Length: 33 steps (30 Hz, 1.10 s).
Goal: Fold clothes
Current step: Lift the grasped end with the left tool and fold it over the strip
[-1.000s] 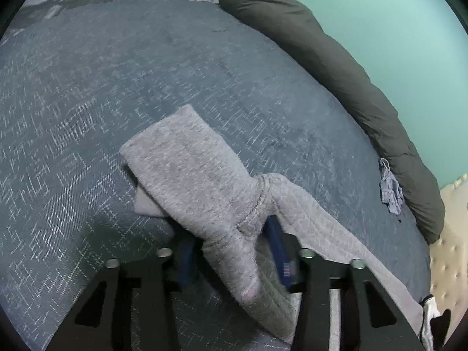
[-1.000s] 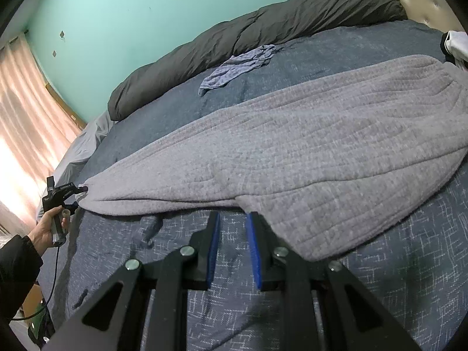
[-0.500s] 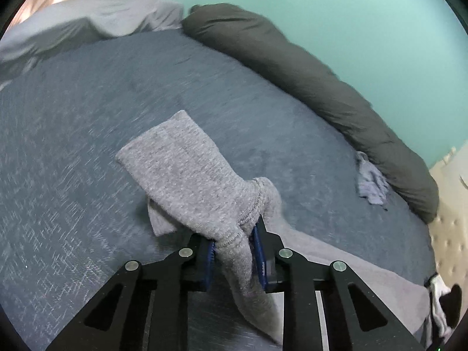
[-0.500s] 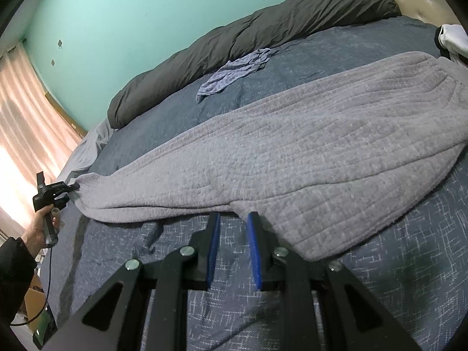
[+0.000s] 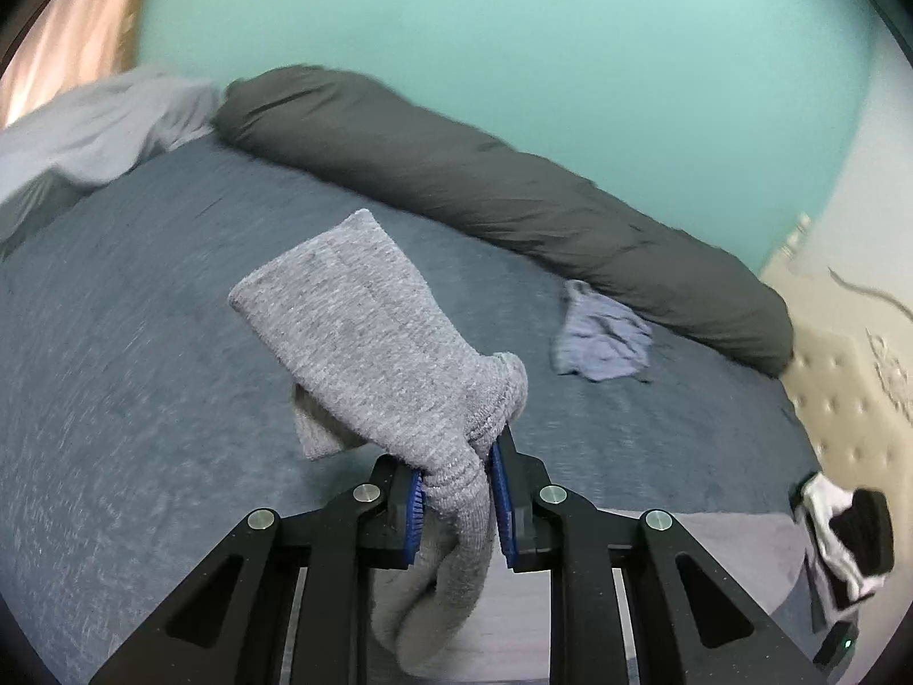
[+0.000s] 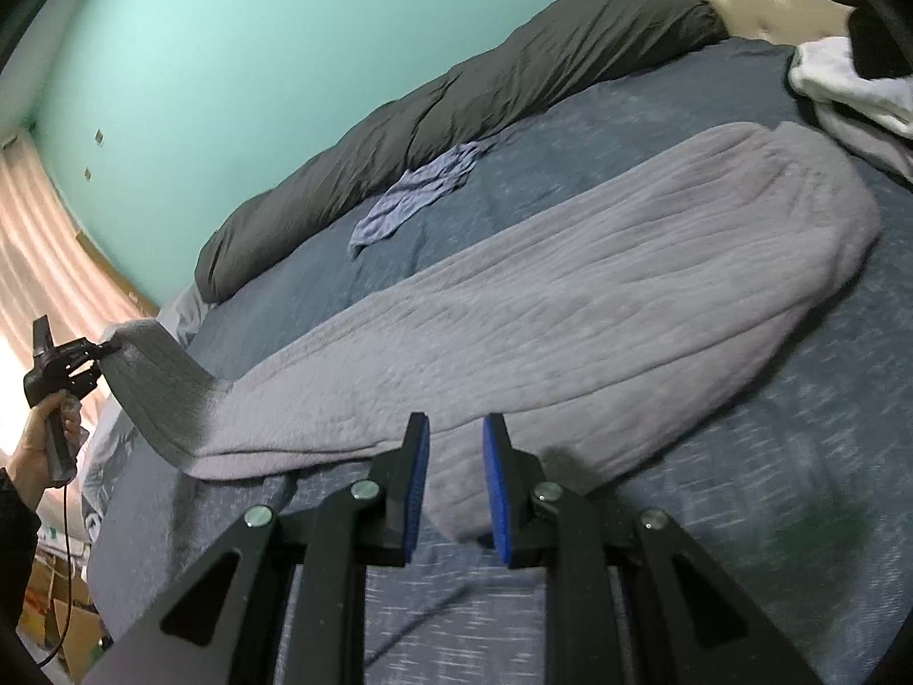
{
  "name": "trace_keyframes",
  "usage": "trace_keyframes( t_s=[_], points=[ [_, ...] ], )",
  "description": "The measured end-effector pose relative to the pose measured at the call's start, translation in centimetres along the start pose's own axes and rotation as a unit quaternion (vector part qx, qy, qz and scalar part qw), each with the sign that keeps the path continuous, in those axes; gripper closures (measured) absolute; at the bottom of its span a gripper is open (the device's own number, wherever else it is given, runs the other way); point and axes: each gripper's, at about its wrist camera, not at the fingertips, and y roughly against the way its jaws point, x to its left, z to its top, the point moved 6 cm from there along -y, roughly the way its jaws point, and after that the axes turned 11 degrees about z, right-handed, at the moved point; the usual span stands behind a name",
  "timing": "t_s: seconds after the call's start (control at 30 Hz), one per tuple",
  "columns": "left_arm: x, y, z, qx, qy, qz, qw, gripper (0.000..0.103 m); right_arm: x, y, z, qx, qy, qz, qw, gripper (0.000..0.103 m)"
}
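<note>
- Left wrist view: the left gripper (image 5: 456, 482) has its jaws clamped on a bunched end of the grey knit garment (image 5: 376, 342), which is lifted off the bed (image 5: 114, 371). The ribbed cuff end flops forward past the jaws, and the rest hangs down between the gripper's arms.
- Right wrist view: the same garment (image 6: 570, 331) lies stretched long across the bed (image 6: 770, 514), wide end at the far right and narrow end at the left, where it rises off the cover to the left gripper (image 6: 100, 349), held by a hand (image 6: 40, 445) in a dark sleeve.
- Right wrist view: the right gripper (image 6: 455, 479) sits low over the near edge of the garment with its jaws a narrow gap apart, holding nothing. A fold of the near hem lies between the blue pads (image 6: 497, 485); whether they touch it cannot be told.
- A dark rolled duvet (image 5: 513, 200) runs along the far side of the bed against the teal wall (image 5: 513, 28).
- A small crumpled blue-grey cloth (image 5: 602, 337) lies on the cover just beside the duvet.
- White and black clothes (image 6: 833, 74) sit at the far right, near the tufted headboard (image 5: 839, 388).
</note>
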Motion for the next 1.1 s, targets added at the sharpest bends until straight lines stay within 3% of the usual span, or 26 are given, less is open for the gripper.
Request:
trace_keyframes(
  t_s=[0.47, 1.1],
  points=[
    [-16.0, 2.1, -2.6, 0.01, -0.094, -0.037, 0.9948, 0.082, -4.1, 5.6, 1.6, -0.032, -0.021, 0.002, 0.999, 0.084],
    [-37.4, 2.4, -8.9, 0.024, -0.186, -0.09, 0.9782, 0.083, -9.7, 9.8, 1.6, -0.038, -0.071, 0.002, 0.997, 0.084]
  ],
)
